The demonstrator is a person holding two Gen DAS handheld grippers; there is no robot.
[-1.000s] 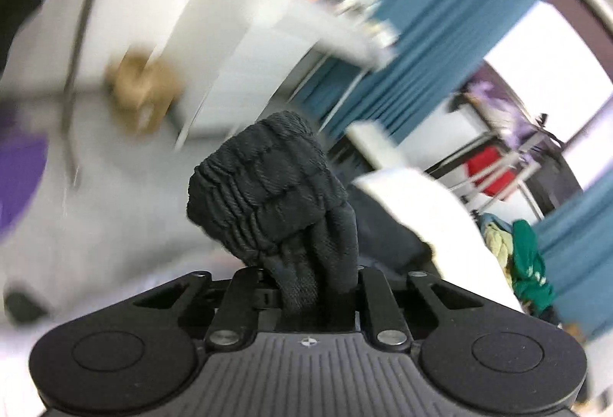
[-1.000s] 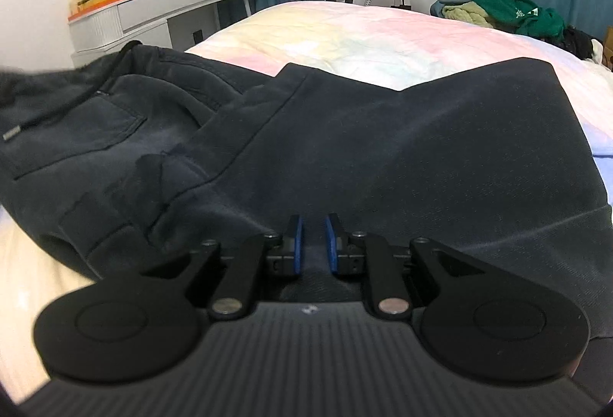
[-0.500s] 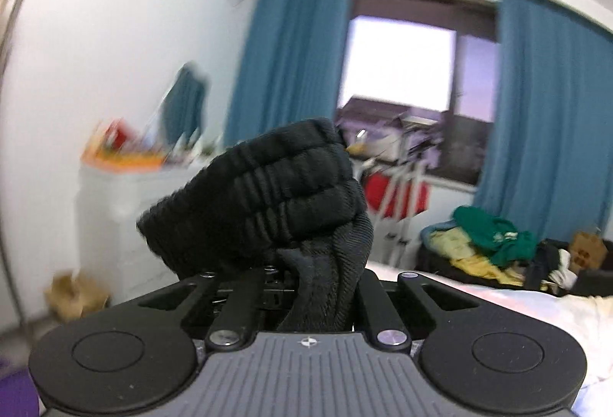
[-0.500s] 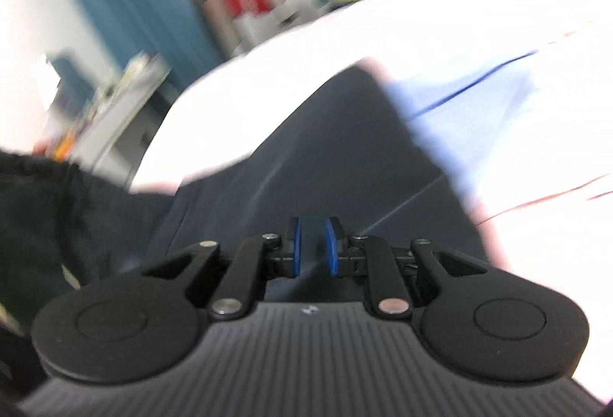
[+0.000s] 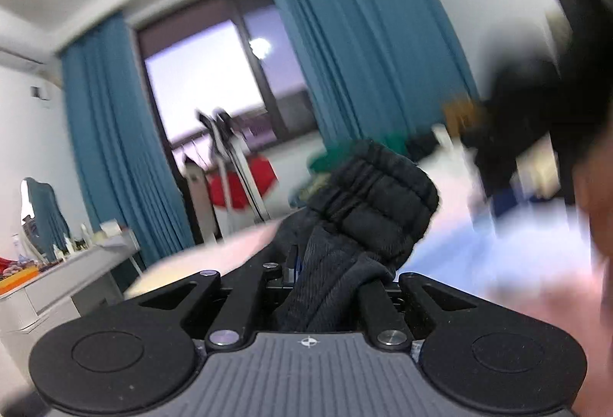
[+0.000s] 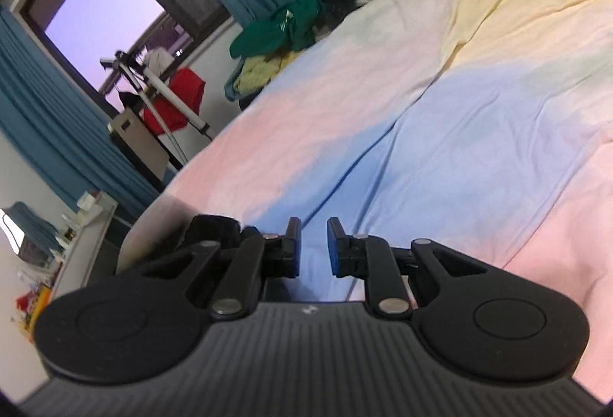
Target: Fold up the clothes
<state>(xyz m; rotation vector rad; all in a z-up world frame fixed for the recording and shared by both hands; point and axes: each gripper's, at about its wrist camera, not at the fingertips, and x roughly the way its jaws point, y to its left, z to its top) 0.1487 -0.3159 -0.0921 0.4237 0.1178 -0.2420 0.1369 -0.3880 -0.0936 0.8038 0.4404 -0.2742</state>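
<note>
My left gripper [image 5: 329, 275] is shut on the ribbed elastic waistband of the black trousers [image 5: 367, 202], which bunches up over the fingers; the gripper is held high, facing the window. A small piece of black cloth [image 6: 212, 231] shows beside my right gripper's left finger. My right gripper [image 6: 313, 248] has its blue pads a little apart with nothing between them, above the pastel bedsheet [image 6: 459, 110]. The rest of the trousers is out of view.
A drying rack with a red garment [image 6: 172, 102] stands by the window with teal curtains [image 5: 364, 45]. A pile of green and yellow clothes [image 6: 276, 33] lies beyond the bed. A white desk [image 5: 65, 279] is at the left. A blurred dark shape [image 5: 544, 102] fills the upper right.
My left gripper has swung round with the waistband from the wall and desk to face the window. My right gripper has left the dark cloth and now hovers over bare bedsheet.
</note>
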